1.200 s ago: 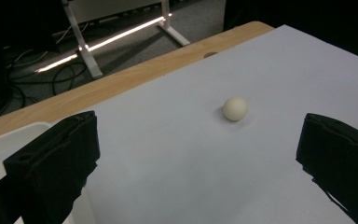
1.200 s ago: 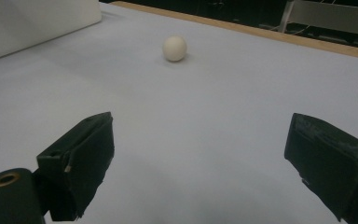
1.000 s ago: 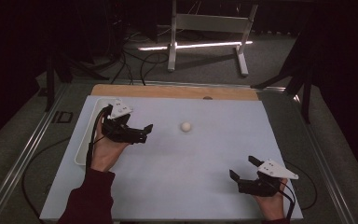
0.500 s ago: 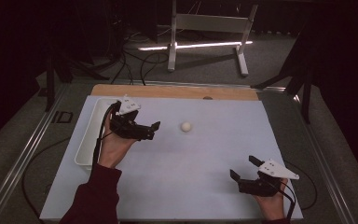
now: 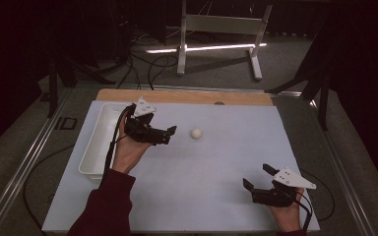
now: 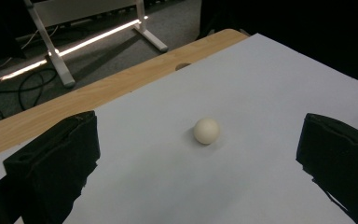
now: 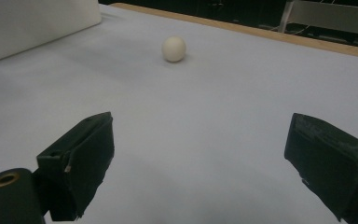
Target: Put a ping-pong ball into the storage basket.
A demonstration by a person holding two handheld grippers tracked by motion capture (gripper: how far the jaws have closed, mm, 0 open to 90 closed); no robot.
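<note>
Right gripper [image 5: 258, 178] at the near right corner of the white sheet [image 5: 216, 177], jaws wide, nothing between them. Left gripper [image 5: 170, 134] farther in, left of centre, jaws wide and empty, aimed at white ball [image 5: 196, 133] lying on the sheet just beyond its tips, not touching. White tray [image 5: 97, 142] along left edge.

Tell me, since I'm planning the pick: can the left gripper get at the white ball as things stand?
Probably yes. The left gripper is open and aimed at the white ball, with only bare white mat between them and nothing beside the ball.
</note>
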